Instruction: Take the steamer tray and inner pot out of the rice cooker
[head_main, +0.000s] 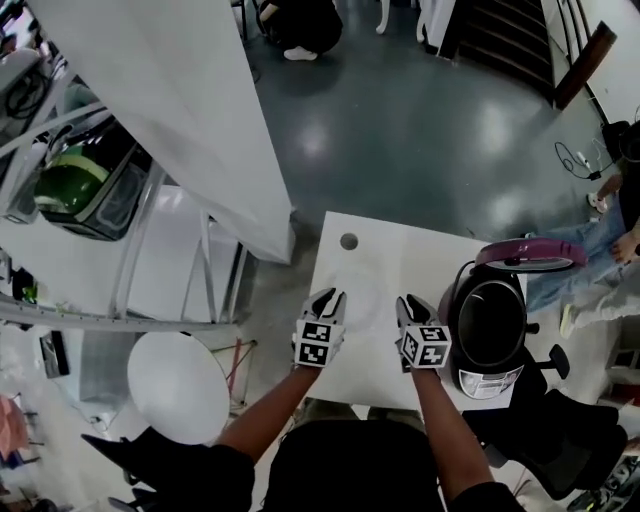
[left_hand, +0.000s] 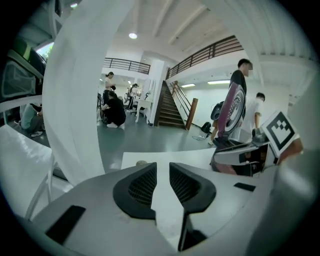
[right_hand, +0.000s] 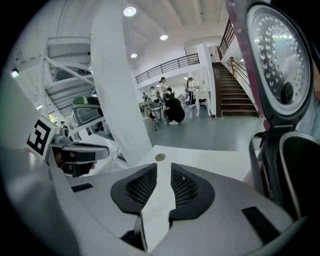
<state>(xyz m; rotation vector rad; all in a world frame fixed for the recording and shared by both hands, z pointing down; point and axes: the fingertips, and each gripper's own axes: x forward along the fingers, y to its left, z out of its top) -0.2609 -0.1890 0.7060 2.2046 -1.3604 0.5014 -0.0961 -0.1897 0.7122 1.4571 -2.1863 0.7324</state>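
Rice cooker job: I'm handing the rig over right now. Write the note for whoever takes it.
Left hand-held gripper: jaws slightly apart, empty, over the table.
Right hand-held gripper: same, next to the cooker.
Cooker: at the table's right side, lid up; inside is dark, contents unclear.
Done: lid open. No steamer tray or inner pot shows on the table.
Left: lift out both, probably tray first.

a large open hall with staircase (left_hand: 170, 106), mezzanine railing (left_hand: 126, 64), polished floor (head_main: 420, 130).
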